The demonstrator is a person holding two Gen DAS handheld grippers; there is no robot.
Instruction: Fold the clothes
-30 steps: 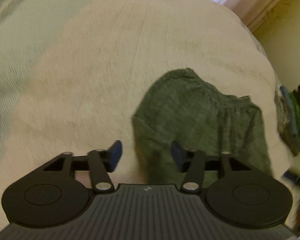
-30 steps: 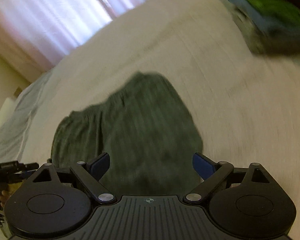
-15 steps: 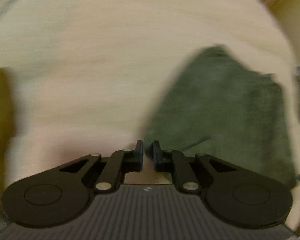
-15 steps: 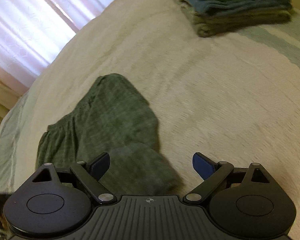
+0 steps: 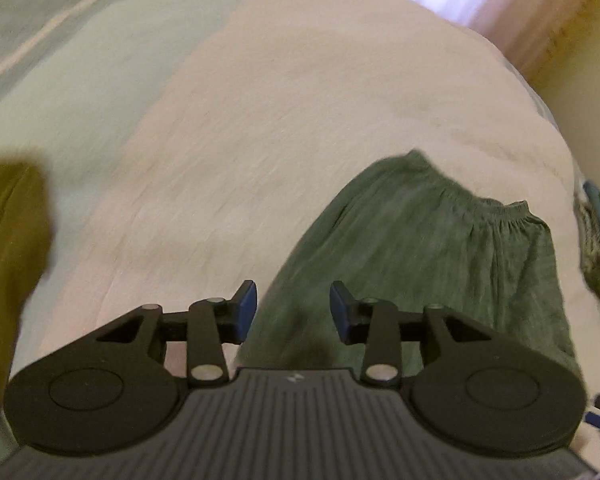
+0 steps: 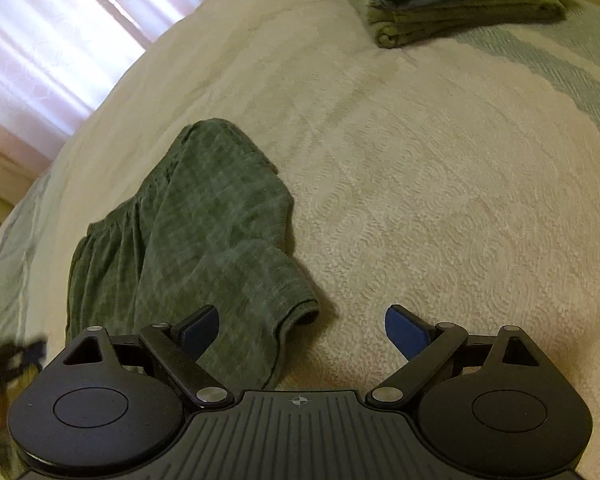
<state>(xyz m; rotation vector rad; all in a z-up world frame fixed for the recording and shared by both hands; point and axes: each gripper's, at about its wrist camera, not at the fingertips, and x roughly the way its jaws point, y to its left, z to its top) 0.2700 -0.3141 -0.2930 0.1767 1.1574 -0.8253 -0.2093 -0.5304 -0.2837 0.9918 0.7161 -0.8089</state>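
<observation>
The bed (image 6: 440,184) is covered by a cream textured spread, with curtains (image 6: 48,40) beyond its far edge. On it lie green shorts (image 6: 204,216), partly folded, one leg doubled over with its hem nearest the right gripper; in the left view the gathered waistband sits at their far right. A stack (image 6: 460,4) of folded clothes rests well apart, at the bed's far corner. An olive cloth (image 5: 8,248) shows at the left edge of the left view, blurred.

The right gripper (image 6: 302,330) hangs just above the hem, jaws wide and empty. The left gripper (image 5: 293,308) hovers over the shorts' near edge, jaws moderately apart, holding nothing.

The likely fault is a pinch that takes only the top layer of the doubled leg, so lifting would peel the fold apart. Equally, a jaw closing low could catch the spread along with the fabric and drag it. If the two grippers lift unevenly, the waistband side would skew and the fold would land crooked.
</observation>
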